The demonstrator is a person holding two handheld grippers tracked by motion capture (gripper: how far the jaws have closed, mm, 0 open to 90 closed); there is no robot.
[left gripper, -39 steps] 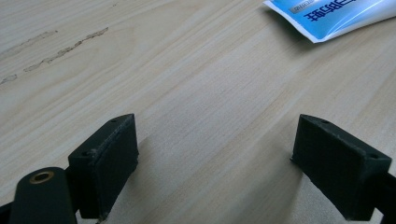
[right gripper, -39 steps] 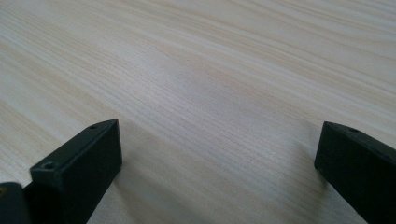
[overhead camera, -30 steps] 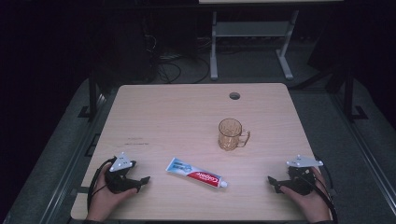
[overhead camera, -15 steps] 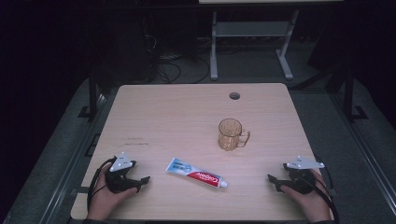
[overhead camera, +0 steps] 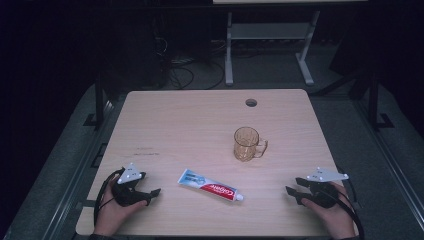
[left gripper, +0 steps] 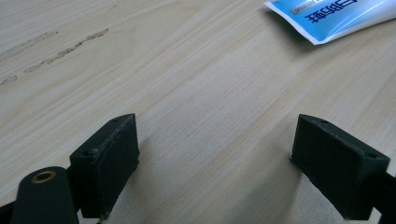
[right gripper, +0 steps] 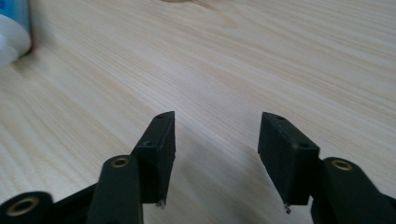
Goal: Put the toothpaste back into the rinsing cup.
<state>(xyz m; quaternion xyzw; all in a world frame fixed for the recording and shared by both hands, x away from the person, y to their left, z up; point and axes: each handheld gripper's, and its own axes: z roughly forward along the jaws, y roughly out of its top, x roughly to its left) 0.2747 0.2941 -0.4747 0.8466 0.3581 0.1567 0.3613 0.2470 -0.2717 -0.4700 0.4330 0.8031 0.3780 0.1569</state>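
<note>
Matt wood table (overhead camera: 165,125), glossy toothpaste tube (overhead camera: 210,185)

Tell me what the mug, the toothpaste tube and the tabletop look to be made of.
Mug: see-through amber, probably plastic, possibly glass; the table shows through its wall.
Toothpaste tube: likely soft plastic laminate, glossy printed blue, white and red skin, flat crimped end.
Tabletop: pale wood grain, matte; could be laminate rather than solid wood.
</note>
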